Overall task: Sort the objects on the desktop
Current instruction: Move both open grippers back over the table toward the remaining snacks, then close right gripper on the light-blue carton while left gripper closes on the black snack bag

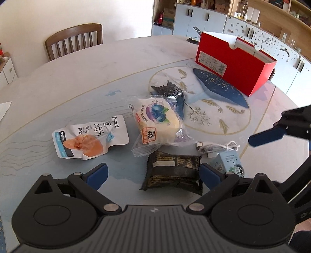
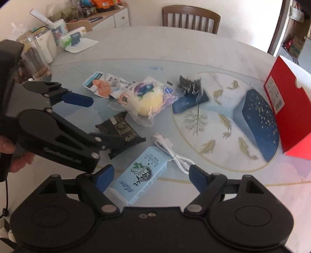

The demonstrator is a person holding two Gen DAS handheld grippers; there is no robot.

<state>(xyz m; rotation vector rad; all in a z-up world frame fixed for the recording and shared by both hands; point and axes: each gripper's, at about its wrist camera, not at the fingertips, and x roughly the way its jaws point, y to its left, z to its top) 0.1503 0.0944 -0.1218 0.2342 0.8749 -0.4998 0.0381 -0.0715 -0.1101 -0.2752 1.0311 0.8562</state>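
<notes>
Several objects lie on the round table. A black snack packet (image 1: 173,173) (image 2: 122,129) sits between the fingers of my open left gripper (image 1: 153,173). A light blue carton (image 2: 141,178) (image 1: 228,162) lies between the fingers of my open right gripper (image 2: 150,178). A white cable (image 2: 173,153) (image 1: 217,147) lies beside the carton. A blueberry bun packet (image 1: 157,121) (image 2: 147,101), a white chicken pouch (image 1: 89,137) (image 2: 105,85) and a clear bag of dark bits (image 1: 167,88) (image 2: 189,85) lie farther out. A red box (image 1: 235,62) (image 2: 287,105) stands open at the back right.
A wooden chair (image 1: 74,39) (image 2: 190,18) stands behind the table. A glass cup (image 2: 36,58), a jug and a tissue pack (image 2: 72,39) stand at the table's left side. Cabinets (image 1: 200,18) line the back wall.
</notes>
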